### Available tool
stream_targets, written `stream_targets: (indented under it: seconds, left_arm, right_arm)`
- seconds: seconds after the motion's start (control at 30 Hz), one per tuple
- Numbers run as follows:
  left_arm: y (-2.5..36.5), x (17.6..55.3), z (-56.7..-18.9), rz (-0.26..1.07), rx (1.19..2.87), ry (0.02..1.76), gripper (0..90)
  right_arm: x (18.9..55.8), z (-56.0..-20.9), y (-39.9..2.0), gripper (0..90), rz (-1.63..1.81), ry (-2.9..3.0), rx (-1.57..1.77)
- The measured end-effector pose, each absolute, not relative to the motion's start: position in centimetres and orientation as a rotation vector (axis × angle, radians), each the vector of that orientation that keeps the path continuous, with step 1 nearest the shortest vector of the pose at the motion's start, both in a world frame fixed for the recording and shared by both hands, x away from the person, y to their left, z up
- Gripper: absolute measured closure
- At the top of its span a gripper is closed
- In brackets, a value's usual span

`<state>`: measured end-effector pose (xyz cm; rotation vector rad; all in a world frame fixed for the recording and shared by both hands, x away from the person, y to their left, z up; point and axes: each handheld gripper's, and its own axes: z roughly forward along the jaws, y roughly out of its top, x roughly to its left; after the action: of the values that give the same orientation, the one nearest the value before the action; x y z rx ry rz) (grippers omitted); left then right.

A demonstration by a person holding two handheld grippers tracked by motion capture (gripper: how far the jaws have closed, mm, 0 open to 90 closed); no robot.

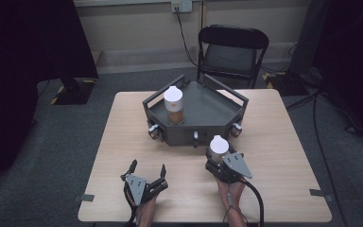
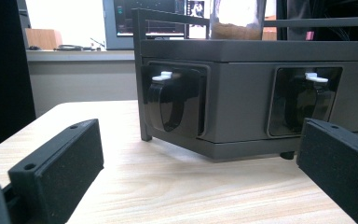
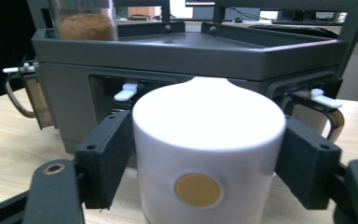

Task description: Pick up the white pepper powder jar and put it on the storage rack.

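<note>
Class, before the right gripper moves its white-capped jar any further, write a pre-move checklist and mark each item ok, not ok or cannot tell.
1. Right gripper jaws on both sides of the white-capped jar: ok.
2. Jar upright in the grip: ok.
3. Left gripper open, holding nothing: ok.
4. Free floor in the grey tray beside the jar of brown powder: ok.
5. Tray flat on the table: ok.
6. Held jar lifted off the table: cannot tell.

Right claw (image 3: 205, 154) clamping white jar (image 3: 207, 154), grey tray (image 3: 191, 53) behind
</note>
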<state>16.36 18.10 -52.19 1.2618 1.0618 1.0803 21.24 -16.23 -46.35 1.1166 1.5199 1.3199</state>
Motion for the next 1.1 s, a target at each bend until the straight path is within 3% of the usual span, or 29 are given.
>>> stream_targets:
  seconds: [0.2, 1.1]
  left_arm:
    - [18.1, 16.4, -52.2, 1.081, 1.262, 1.062, 0.1]
    - [18.1, 16.4, -52.2, 1.081, 1.263, 1.062, 0.1]
  right_arm:
    - [21.6, -46.3, -16.4, 29.3, 1.314, 1.534, 1.143]
    - [21.0, -44.5, -17.9, 30.2, 1.351, 1.558, 1.124]
